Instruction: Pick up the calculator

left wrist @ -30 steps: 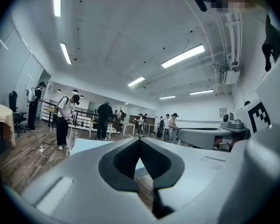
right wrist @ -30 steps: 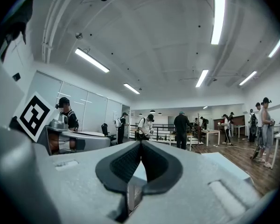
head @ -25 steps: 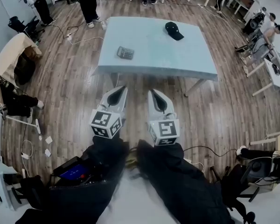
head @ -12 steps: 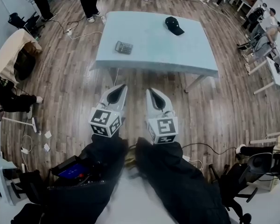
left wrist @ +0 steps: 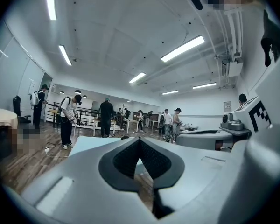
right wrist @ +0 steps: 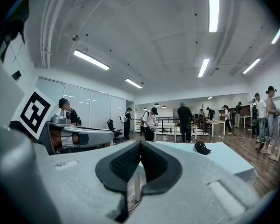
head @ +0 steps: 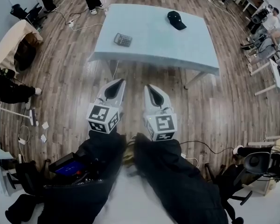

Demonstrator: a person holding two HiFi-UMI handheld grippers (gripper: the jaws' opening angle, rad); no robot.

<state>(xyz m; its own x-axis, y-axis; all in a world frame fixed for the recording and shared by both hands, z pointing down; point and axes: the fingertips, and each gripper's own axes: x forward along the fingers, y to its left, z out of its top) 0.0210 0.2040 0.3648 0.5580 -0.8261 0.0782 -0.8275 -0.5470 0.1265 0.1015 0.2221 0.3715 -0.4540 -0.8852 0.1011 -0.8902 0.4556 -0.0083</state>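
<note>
Head view: one calculator (head: 123, 39), one cap (head: 176, 19) (tabletop (head: 151, 36))

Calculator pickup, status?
Shut and empty: left gripper, right gripper, short of the table. Untouched calculator on its left part. Far right, black cap, off the path.

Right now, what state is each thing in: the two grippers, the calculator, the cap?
Left gripper: shut, empty, held over the floor short of the table.
Right gripper: shut, empty, beside the other.
Calculator: lying flat on the table, untouched.
Cap: resting on the table, apart from the calculator.
</note>
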